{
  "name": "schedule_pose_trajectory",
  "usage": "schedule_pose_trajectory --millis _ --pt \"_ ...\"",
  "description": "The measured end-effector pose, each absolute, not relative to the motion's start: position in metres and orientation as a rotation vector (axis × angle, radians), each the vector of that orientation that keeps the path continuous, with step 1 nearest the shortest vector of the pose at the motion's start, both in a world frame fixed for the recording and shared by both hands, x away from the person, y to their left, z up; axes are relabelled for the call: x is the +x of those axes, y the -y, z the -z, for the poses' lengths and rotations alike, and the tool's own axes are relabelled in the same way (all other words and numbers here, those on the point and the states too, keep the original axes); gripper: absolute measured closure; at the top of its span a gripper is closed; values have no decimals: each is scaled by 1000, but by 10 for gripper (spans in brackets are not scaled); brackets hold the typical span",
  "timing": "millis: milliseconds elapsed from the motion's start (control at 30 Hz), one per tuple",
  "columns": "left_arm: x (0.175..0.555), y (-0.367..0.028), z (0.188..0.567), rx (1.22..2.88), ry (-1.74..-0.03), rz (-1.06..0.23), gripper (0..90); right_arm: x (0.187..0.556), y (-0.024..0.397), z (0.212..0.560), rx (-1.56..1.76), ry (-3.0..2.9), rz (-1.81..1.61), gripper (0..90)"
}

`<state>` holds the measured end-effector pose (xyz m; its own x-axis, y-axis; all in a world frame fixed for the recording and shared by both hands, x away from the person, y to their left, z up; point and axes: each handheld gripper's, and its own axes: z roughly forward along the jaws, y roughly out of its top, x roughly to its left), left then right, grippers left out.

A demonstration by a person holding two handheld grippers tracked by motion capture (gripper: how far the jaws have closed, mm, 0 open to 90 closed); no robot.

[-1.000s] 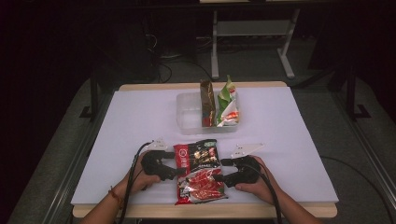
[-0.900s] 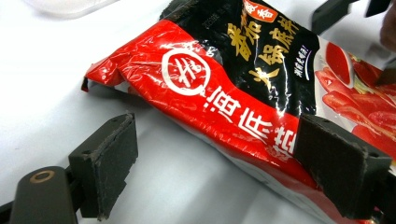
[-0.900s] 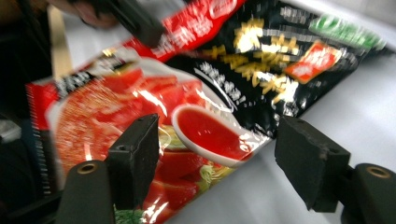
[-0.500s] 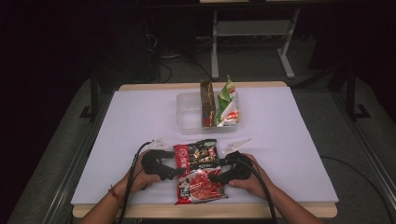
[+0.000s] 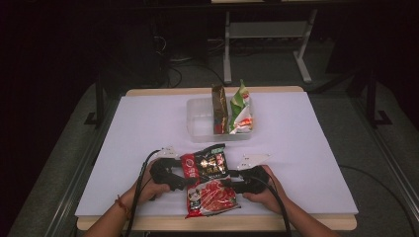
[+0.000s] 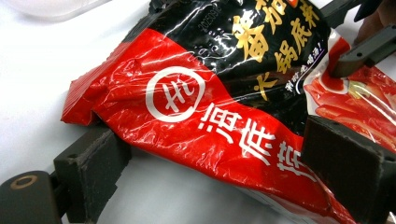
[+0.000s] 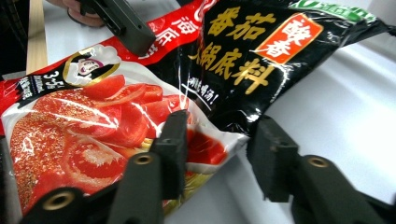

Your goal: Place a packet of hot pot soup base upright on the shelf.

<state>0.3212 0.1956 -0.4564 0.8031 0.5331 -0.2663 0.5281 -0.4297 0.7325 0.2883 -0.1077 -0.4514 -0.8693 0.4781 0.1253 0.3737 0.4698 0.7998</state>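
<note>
Red and black crinkly plastic is what you are dealing with: the sauce packet (image 5: 210, 185) lies on the near part of the desk (image 5: 306, 163), between your two hands, its far end tilted up. Your left tool (image 6: 205, 163) straddles the red edge of the packet with its jaws spread wide, one pad beside the corner and the other over the film, neither clearly pressing, so that side may simply slip out if you lift. Your right tool (image 7: 217, 147) has just been closing, and its jaws stand on either side of the packet's lower edge with a gap showing at the far pad, so it is not clamped yet. If you squeeze there, you could catch only a thin fold of film, and the heavy filling could sag, twist the packet or tear the seal. Pulling the two tools apart would strain the seam. Farther off, the clear bin (image 5: 200, 121) already holds upright snack bags (image 5: 232, 111); dropping this packet in carelessly could knock them over.
</note>
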Motion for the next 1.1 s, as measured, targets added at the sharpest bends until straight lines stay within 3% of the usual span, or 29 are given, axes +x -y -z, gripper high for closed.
schedule_pose_trajectory --millis 233,600,667,733,933,1000,1100 --pt "321 -197 457 2093 -787 -1 78 279 109 450 722 -2507 -1409 701" --pt "324 -196 456 2033 -779 96 65 268 110 444 616 -2429 -1457 740" --pt "321 -191 451 2032 -730 99 138 267 110 444 612 -2423 -1465 740" --pt "318 -189 445 2016 -724 85 145 267 110 442 600 -2410 -1471 738" --pt "310 -188 428 1926 -616 77 408 266 114 436 582 -2378 -1504 766" --pt "308 -189 418 1876 -594 84 569 268 117 433 596 -2361 -1521 771" --pt "306 -188 409 1873 -586 45 662 271 120 428 608 -2343 -1537 735"
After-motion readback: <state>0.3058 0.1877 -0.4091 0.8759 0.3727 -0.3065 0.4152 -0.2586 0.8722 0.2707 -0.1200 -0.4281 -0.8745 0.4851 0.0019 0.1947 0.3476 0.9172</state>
